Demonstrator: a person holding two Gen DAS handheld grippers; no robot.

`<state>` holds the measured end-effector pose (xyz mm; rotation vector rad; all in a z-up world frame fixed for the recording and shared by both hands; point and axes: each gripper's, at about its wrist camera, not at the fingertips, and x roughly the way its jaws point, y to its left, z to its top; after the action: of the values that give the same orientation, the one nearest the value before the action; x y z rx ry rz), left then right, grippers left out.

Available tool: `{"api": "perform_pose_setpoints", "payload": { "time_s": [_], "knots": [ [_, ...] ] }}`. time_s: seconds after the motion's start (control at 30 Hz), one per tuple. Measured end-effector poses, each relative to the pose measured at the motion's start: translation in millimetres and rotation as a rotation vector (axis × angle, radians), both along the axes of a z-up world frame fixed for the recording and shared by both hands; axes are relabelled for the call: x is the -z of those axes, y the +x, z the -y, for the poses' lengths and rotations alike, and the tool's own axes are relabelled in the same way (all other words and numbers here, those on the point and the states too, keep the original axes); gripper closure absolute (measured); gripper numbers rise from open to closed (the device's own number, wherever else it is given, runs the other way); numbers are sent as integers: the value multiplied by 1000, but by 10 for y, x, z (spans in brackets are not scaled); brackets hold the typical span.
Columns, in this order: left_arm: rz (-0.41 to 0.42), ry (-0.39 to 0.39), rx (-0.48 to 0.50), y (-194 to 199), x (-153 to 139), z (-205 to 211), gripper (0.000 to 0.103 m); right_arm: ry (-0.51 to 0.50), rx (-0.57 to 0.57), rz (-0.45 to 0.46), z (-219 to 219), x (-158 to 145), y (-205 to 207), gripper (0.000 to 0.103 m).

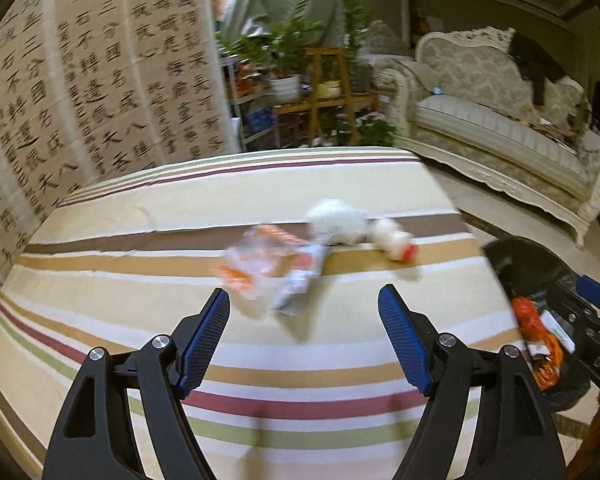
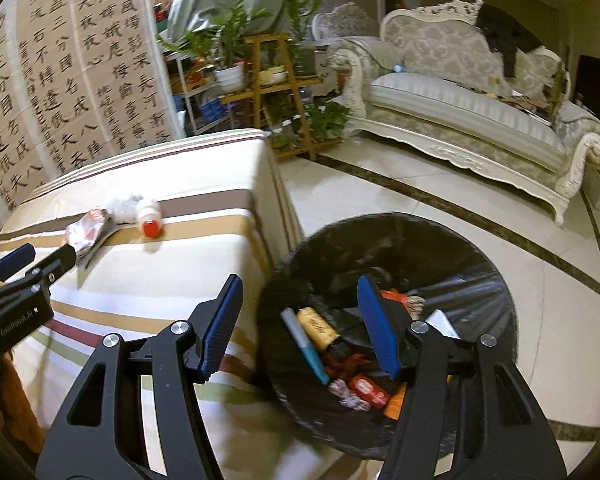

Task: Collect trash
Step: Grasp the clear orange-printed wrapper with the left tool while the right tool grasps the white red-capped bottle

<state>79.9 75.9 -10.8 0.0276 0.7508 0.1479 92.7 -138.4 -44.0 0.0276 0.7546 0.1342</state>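
On the striped tablecloth [image 1: 140, 248] lie a clear wrapper with orange print [image 1: 260, 264], a crumpled white tissue [image 1: 336, 222] and a small white bottle with a red cap [image 1: 396, 244]. My left gripper [image 1: 304, 300] hangs open just in front of the wrapper, nothing between its fingers. The same trash shows far left in the right wrist view: wrapper [image 2: 88, 230], tissue [image 2: 124, 208], bottle [image 2: 150, 220]. My right gripper [image 2: 300, 292] is open over the near rim of the black-lined bin [image 2: 472, 268], which holds several wrappers, a pen and a bottle.
The bin [image 1: 520, 264] stands on the tiled floor beside the table's right edge. A cream sofa [image 2: 460, 112] fills the back right, a wooden plant stand [image 2: 276, 80] the back middle, and a calligraphy screen [image 1: 80, 100] stands behind the table on the left.
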Motion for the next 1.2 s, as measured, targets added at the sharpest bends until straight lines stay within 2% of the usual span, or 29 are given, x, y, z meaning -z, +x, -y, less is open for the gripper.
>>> {"api": "perform_pose_setpoints", "payload": {
  "time_s": [0.1, 0.27, 0.77, 0.83, 0.9, 1.03, 1.17, 1.2],
  "knots": [
    [3, -3, -53, 35, -14, -262, 29, -5, -32, 1, -151, -16, 21, 45],
    [-14, -10, -85, 184, 5, -511, 29, -9, -74, -2, -362, -50, 119, 45],
    [-129, -43, 17, 562, 291, -626, 29, -1, -158, -36, -867, -38, 564, 45],
    [-137, -50, 37, 589, 312, -633, 37, -2, -167, -38, -909, -31, 598, 45],
    [-158, -69, 58, 614, 343, -632, 53, -4, -177, -40, -952, -29, 620, 45],
    [-150, -73, 86, 588, 337, -634, 66, -9, -196, -44, -1030, -20, 656, 45],
    [-142, -86, 88, 544, 337, -634, 71, -15, -214, -55, -1121, 9, 691, 45],
    [-141, -90, 85, 555, 331, -647, 90, -16, -217, -58, -1139, 15, 695, 45]
  ]
}}
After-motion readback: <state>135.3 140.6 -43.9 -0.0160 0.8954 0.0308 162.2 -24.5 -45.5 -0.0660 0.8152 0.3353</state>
